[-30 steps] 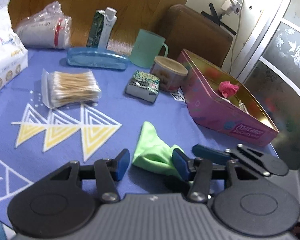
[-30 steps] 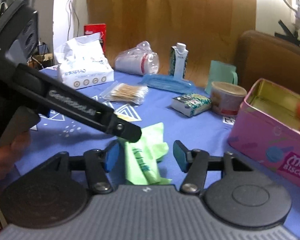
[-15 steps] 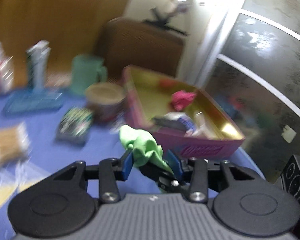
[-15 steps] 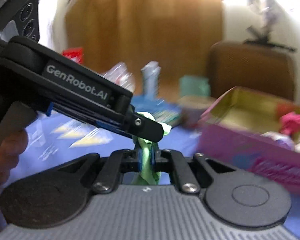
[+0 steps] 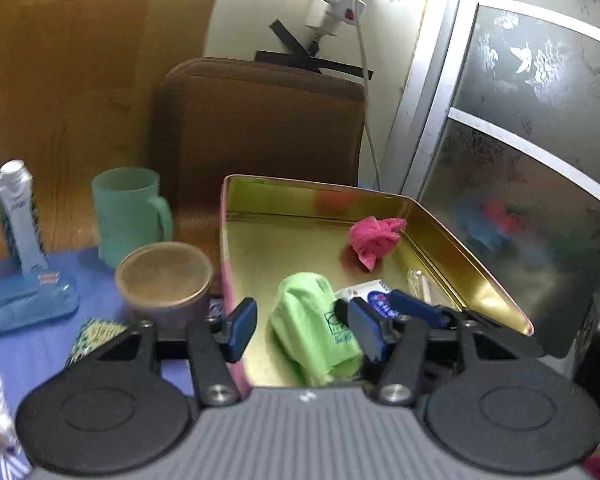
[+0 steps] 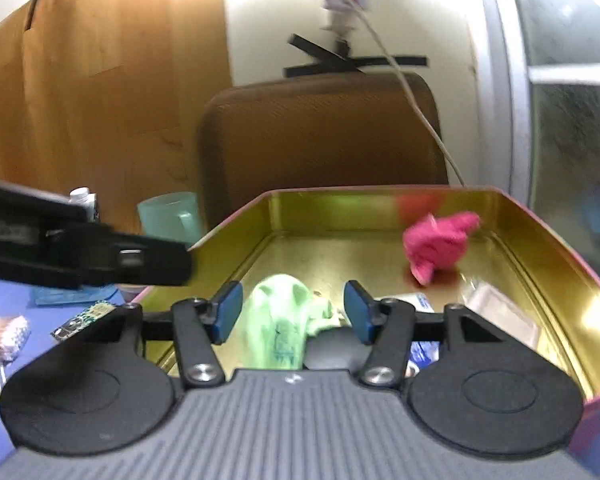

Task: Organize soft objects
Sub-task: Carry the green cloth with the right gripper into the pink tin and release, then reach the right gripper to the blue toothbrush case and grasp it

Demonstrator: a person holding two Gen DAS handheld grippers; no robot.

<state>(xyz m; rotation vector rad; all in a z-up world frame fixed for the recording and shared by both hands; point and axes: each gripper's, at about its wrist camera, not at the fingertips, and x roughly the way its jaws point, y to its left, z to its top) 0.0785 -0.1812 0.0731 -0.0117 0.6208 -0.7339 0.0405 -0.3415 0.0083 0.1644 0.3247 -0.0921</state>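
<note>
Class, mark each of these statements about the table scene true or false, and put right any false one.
1. The green cloth lies inside the pink tin. True.
2. The left gripper is clamped shut on the green cloth. False: its jaws have just been opening, and a gap shows on both sides of the cloth.
3. A pink cloth sits toward the far end of the tin. True.
4. The green mug stands inside the tin. False: it stands outside it, behind the round tub.
5. The right gripper holds the pink cloth. False: its jaws have just been opening, and the pink cloth lies well beyond them.
</note>
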